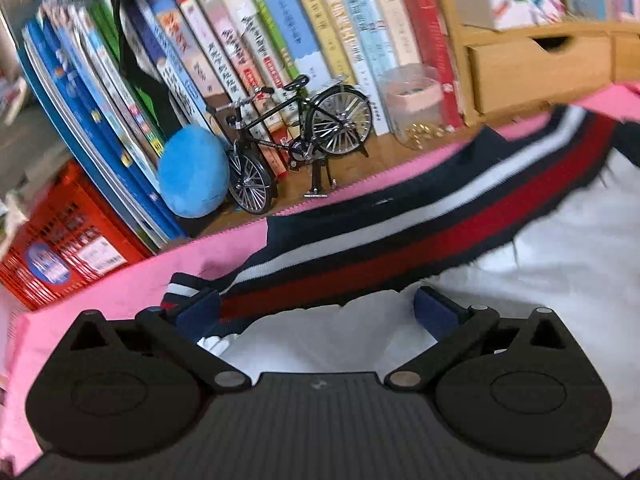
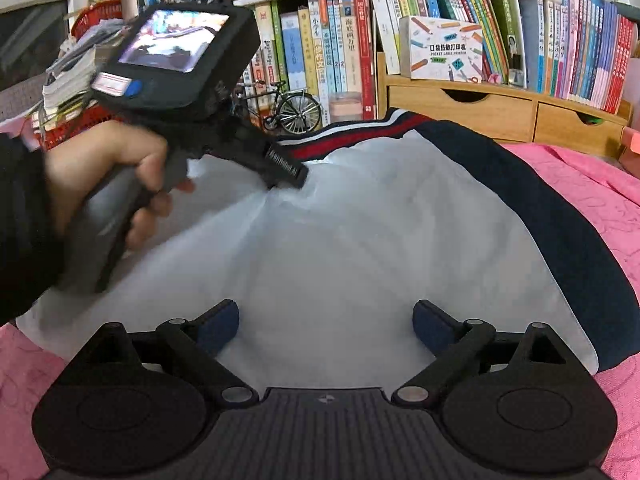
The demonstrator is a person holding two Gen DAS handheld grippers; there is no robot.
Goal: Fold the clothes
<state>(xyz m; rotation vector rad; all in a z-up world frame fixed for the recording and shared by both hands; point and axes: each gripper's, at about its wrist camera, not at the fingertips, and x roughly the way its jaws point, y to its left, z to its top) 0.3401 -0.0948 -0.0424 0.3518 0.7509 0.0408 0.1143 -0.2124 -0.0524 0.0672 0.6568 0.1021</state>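
White cloth garment with navy, white and red striped hem [image 2: 360, 216] lies flat on pink blanket [image 2: 592, 192]; left gripper [image 1: 316, 312] and right gripper [image 2: 326, 320], both spread wide, grip nothing

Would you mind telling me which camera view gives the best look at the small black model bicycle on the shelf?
The left wrist view: the small black model bicycle stands whole there, both wheels, frame and kickstand visible before the books. In the right wrist view only its rear wheel and saddle show; the left gripper hides the front.

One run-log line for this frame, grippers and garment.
left gripper: open at striped hem | right gripper: open, empty, over white garment | pink blanket: underneath
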